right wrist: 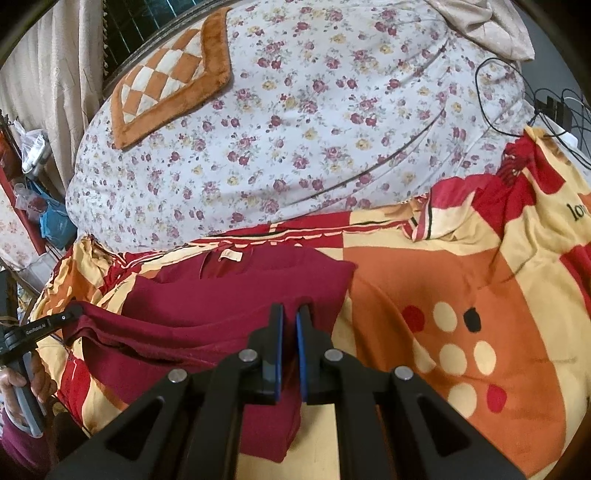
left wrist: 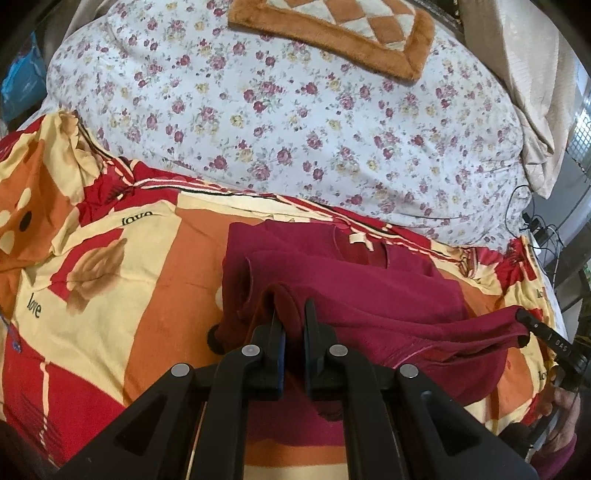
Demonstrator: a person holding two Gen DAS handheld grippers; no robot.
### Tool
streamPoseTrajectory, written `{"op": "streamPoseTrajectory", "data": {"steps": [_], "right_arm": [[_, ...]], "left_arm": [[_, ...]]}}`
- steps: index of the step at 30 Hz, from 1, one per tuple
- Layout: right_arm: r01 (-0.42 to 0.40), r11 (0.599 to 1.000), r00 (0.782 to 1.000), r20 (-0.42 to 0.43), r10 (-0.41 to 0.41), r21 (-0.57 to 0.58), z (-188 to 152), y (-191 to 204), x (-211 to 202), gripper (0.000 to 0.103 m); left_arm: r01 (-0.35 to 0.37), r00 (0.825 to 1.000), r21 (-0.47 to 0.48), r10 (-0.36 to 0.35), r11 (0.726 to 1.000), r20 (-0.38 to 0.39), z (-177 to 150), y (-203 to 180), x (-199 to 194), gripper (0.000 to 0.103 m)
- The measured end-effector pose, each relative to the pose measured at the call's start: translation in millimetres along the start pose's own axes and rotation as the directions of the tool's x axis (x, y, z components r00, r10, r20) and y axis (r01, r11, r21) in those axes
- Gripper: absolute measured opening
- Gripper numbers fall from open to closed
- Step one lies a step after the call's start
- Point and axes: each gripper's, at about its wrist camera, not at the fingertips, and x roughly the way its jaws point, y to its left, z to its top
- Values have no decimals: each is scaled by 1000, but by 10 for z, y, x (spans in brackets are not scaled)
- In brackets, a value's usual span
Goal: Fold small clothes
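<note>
A dark red garment point(left wrist: 369, 291) lies on a red, orange and cream bedspread point(left wrist: 122, 280), its neck label at the far end. My left gripper point(left wrist: 293, 314) is shut on a bunched fold of its near left edge. My right gripper point(right wrist: 290, 314) is shut on the garment point(right wrist: 229, 295) at its near right edge. Each gripper shows in the other's view: the right one point(left wrist: 524, 325) at the far right, the left one point(right wrist: 72, 314) at the far left, both pinching the raised hem between them.
A puffy white floral duvet point(left wrist: 295, 122) fills the bed beyond the garment, with an orange checked plush mat point(left wrist: 332, 33) on top. Black cables point(right wrist: 517, 110) and a beige curtain point(left wrist: 535, 92) are at the bed's right side. Clutter and a blue bag point(right wrist: 55, 221) stand left.
</note>
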Motion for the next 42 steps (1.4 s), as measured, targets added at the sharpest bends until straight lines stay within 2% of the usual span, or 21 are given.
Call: {"op": "streamPoseTrajectory", "data": {"steps": [4, 11, 23, 26, 27, 29, 30, 31, 33, 36, 37, 38, 39, 41, 42], "right_arm": [[9, 1000, 1000, -18, -8, 10, 42, -18, 169, 6], [42, 999, 999, -27, -42, -5, 171, -31, 451, 6], [47, 998, 998, -52, -44, 47, 448, -200, 988, 6], [29, 996, 998, -61, -24, 81, 493, -247, 1153, 6], [25, 996, 998, -64, -19, 90, 505, -254, 1206, 9], [38, 994, 997, -67, -31, 106, 537, -276, 1328, 28], [50, 993, 997, -68, -42, 111, 555, -290, 1364, 44], [52, 991, 997, -68, -44, 125, 580, -321, 1381, 50], [28, 984, 998, -56, -19, 177, 626, -404, 1317, 50], [-10, 982, 1000, 10, 9, 188, 621, -415, 1037, 50], [-11, 986, 1000, 11, 10, 167, 614, -376, 996, 50], [-18, 993, 1000, 2, 18, 119, 589, -293, 953, 50], [-21, 998, 1000, -19, 22, 60, 548, -186, 939, 50], [-18, 999, 998, -54, 17, -27, 487, -11, 971, 50], [-30, 996, 997, -78, 24, -84, 452, 112, 1033, 50]], "left_arm": [[-1, 999, -28, 0, 1000, -37, 10, 88, 200, 0], [-27, 999, -15, 27, 1000, -35, 247, 50, 465, 0], [-51, 996, -51, 47, 997, -73, 519, 145, 1003, 0], [-50, 995, -90, 41, 995, -95, 545, 238, 1159, 0], [-47, 994, -114, 34, 992, -108, 544, 292, 1217, 0], [-15, 992, -154, -4, 988, -124, 536, 384, 1286, 0], [8, 991, -176, -31, 984, -130, 526, 429, 1304, 0], [46, 988, -207, -75, 977, -134, 526, 498, 1308, 0], [102, 982, -249, -137, 963, -130, 525, 581, 1265, 2], [150, 975, -269, -187, 951, -117, 541, 642, 1158, 8], [149, 976, -264, -184, 953, -113, 546, 639, 1128, 18], [129, 983, -254, -158, 958, -98, 549, 636, 1073, 36], [104, 990, -251, -123, 962, -63, 552, 650, 995, 41], [110, 993, -280, -116, 954, -3, 592, 734, 915, 47], [115, 993, -294, -119, 949, 3, 600, 767, 905, 47]]}}
